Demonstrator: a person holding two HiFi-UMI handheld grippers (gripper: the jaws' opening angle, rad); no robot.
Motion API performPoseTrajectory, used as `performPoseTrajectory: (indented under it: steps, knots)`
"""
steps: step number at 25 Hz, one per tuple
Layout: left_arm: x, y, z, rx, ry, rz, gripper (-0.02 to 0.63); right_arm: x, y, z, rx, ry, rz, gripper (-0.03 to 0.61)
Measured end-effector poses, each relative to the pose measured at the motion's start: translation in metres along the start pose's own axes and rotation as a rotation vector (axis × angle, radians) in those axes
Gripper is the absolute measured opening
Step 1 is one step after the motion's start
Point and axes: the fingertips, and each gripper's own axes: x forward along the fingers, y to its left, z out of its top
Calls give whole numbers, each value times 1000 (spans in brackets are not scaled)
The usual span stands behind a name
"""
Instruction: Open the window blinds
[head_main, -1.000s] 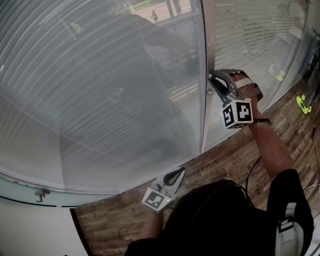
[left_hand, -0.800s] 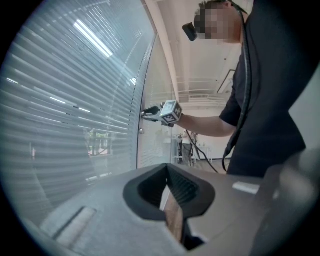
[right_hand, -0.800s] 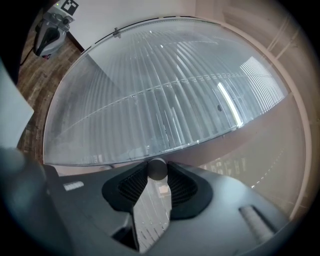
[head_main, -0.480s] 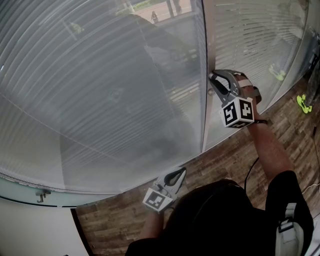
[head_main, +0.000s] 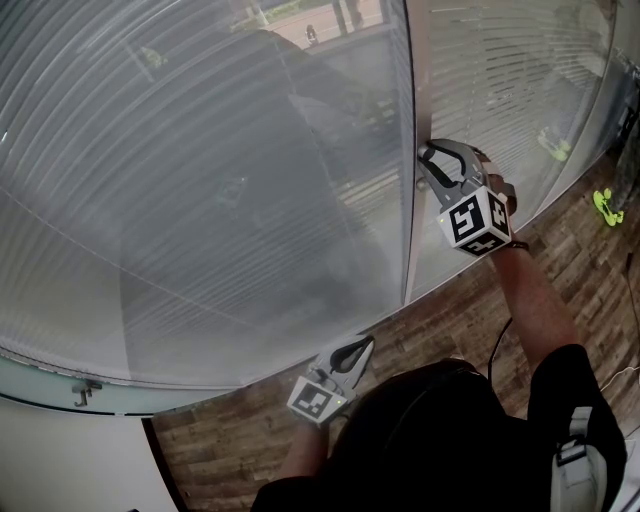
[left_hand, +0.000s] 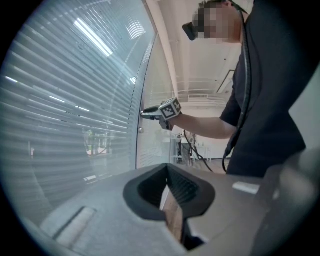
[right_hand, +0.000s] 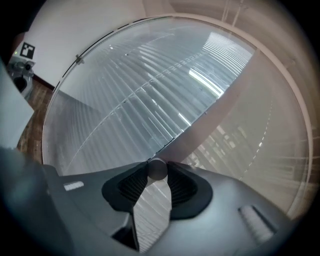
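Grey-white slats of the window blinds (head_main: 200, 200) cover the big pane from edge to edge, and the narrower pane to its right is covered the same way. They lie so close together that the street outside shows only as a dim haze through them, so I judge the blinds not yet open, or at most part-way tilted. What is done so far is the reach and the grip. The right gripper (head_main: 426, 156) is up at the upright window frame (head_main: 412, 90) between the two panes, with its jaws closed on a small round knob (right_hand: 157, 169). In the right gripper view the knob sits pinched between the two tips. It looks like the control for the slats, though the pictures do not prove that. If it is, turning it is the step in hand, and what is left is to twist it until the slats stand edge-on and the view clears, then let go. The left gripper (head_main: 360, 345) hangs low by the person's body over the wooden floor (head_main: 470, 320), well apart from the window, its jaws together at the tips with nothing between them. No brand, label or lettering can be read anywhere. The only print is the black-and-white square pattern on each gripper's marker cube (head_main: 472, 220), which carries shapes, not words.
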Motion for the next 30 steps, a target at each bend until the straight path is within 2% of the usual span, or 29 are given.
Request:
performPoseTrajectory:
  steps: [12, 20, 25, 30]
  knots:
    - [0, 0, 1, -5, 3, -10, 5, 1, -8, -3, 240, -15, -22, 127]
    - [-2, -3, -3, -9, -3, -13, 5, 2, -6, -7, 510, -50, -3, 127]
    - [-2, -4, -3, -10, 0, -15, 5, 4, -8, -14, 642, -67, 12, 127]
    - [-2, -4, -4, -8, 1, -18, 5, 3, -10, -13, 860, -107, 32, 127]
